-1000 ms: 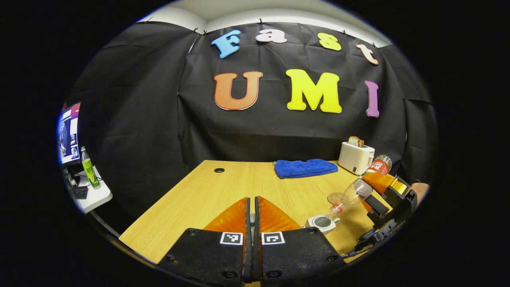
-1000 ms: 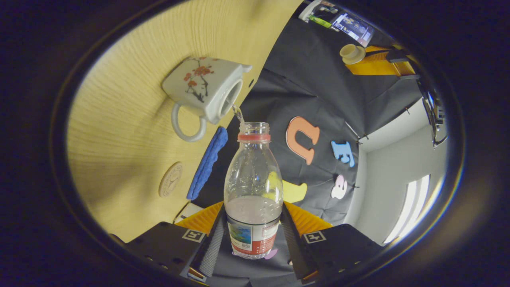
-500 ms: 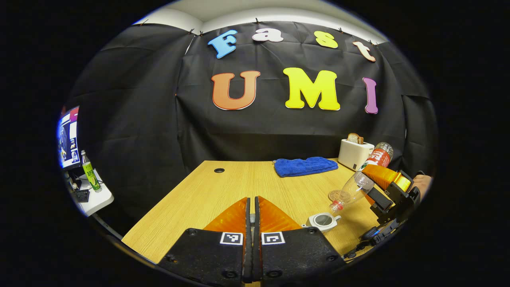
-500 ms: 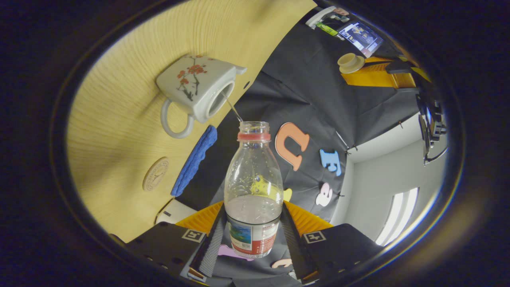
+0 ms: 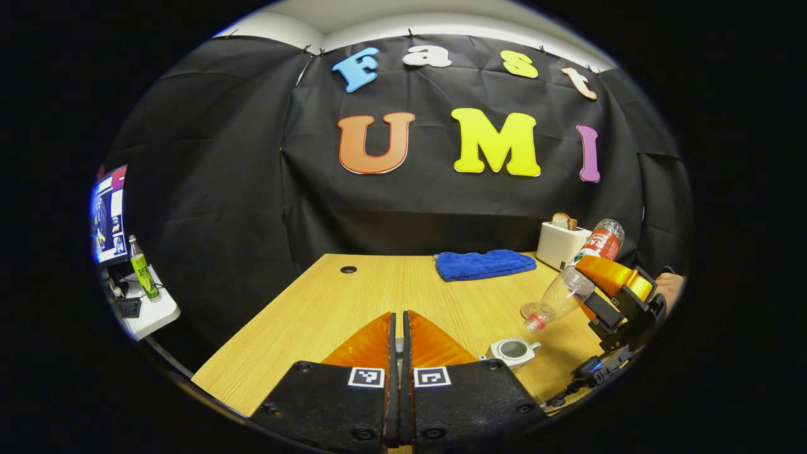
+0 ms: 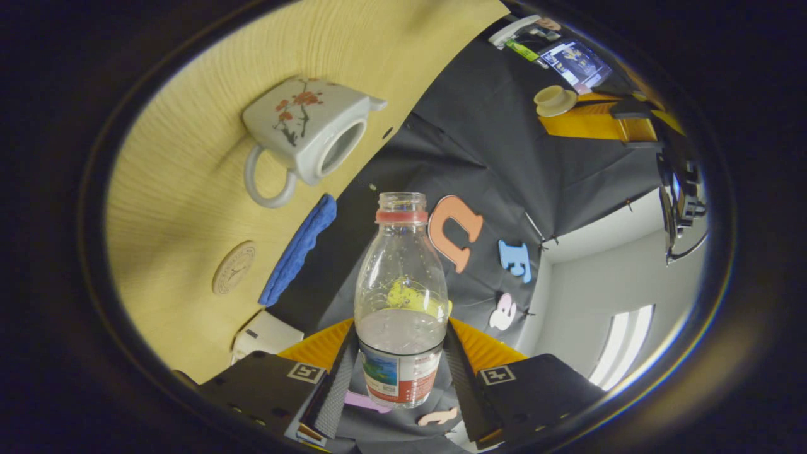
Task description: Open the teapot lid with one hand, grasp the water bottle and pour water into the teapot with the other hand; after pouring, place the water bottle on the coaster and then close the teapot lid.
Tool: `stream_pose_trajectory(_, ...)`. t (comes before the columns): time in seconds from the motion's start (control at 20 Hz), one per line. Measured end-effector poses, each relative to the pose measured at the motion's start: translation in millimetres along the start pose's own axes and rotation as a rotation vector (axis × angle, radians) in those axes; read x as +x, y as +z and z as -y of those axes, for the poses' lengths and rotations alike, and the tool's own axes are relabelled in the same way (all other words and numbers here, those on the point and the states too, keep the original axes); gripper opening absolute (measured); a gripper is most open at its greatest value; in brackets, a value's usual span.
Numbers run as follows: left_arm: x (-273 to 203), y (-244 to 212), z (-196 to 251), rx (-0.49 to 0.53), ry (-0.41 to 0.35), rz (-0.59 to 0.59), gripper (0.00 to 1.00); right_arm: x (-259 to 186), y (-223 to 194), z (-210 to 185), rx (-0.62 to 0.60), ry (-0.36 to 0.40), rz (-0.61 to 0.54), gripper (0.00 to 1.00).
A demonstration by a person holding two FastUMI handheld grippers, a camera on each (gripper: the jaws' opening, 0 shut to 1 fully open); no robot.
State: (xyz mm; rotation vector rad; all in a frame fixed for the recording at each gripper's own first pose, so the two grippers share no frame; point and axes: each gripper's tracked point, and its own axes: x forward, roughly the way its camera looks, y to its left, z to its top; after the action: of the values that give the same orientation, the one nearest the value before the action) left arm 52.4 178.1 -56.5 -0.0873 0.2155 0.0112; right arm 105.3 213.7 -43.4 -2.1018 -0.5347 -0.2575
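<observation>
The right hand-held gripper (image 6: pixel 401 378) clamped a light, crushable, part-empty water bottle (image 6: pixel 401 296) by its labelled base, tilted above the open teapot (image 6: pixel 309 132).

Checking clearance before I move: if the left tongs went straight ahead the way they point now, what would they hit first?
Probably nothing near: beyond the left tongs lies bare table, then the booth's black cloth wall. The teapot sits off to the right, though depth is uncertain.
</observation>
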Motion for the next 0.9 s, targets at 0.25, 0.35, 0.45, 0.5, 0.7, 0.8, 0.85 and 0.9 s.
stream_pose_trajectory(0.25,1,-1,0,0.001,0.003,-0.005,0.03,3,1,-20,0.108,0.043,-0.003,0.77)
stream_pose_trajectory(0.35,3,-3,0,-0.006,0.004,-0.008,0.03,4,-1,-30,0.155,0.066,-0.016,0.76)
stream_pose_trajectory(0.45,4,-4,0,-0.008,0.003,-0.011,0.03,4,-5,-39,0.239,0.101,-0.028,0.76)
stream_pose_trajectory(0.5,5,-4,0,-0.008,0.004,-0.013,0.03,4,-7,-43,0.293,0.117,-0.034,0.77)
stream_pose_trajectory(0.7,5,-7,1,-0.002,0.006,-0.02,0.03,1,-5,-52,0.514,0.16,-0.036,0.74)
stream_pose_trajectory(0.8,8,-9,2,0.003,0.006,-0.026,0.03,0,1,-52,0.62,0.183,-0.023,0.74)
stream_pose_trajectory(0.85,7,-9,3,0.007,0.005,-0.028,0.03,1,4,-51,0.661,0.191,-0.011,0.74)
stream_pose_trajectory(0.9,7,-9,4,0.011,0.005,-0.029,0.03,1,6,-49,0.707,0.192,-0.004,0.74)
